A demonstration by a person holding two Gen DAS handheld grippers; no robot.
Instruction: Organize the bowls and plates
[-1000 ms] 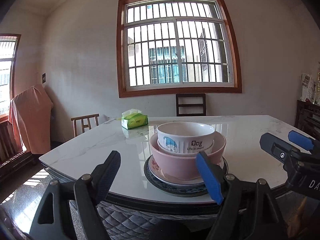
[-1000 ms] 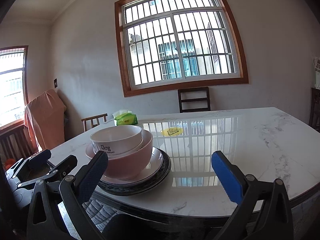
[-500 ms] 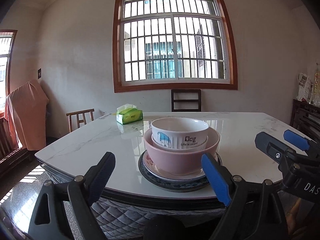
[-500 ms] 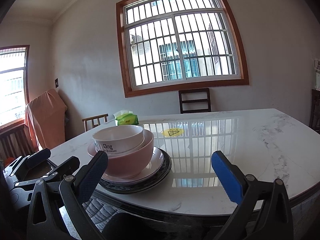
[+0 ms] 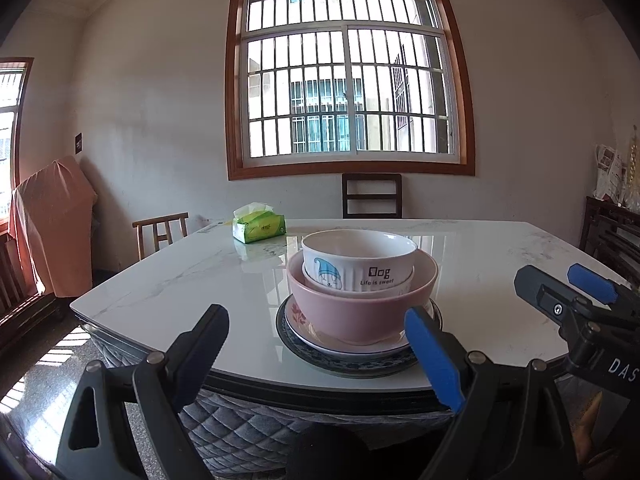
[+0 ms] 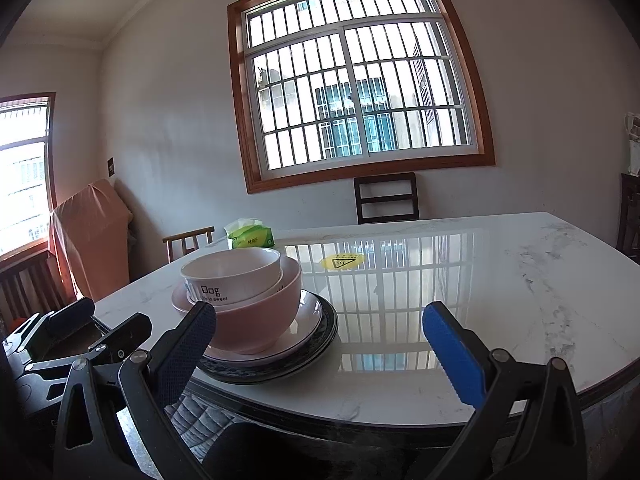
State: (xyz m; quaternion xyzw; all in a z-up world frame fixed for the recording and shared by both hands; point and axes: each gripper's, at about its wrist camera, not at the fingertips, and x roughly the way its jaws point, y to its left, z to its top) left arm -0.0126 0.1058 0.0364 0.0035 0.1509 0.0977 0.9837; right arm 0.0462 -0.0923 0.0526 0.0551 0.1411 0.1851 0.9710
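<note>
Plates [image 5: 360, 354] sit mostly hidden under nested bowls [image 5: 362, 304]; both grippers' fingers [image 5: 434, 356] gape empty.

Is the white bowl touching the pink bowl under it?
Touching. The left wrist view shows the white bowl nested inside the pink bowl, its lower wall meeting the pink rim with no gap.

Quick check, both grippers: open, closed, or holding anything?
Left hand-held gripper: open, holding nothing, short of the stacked dishes.
Right hand-held gripper: open, holding nothing, beside the stack.
</note>
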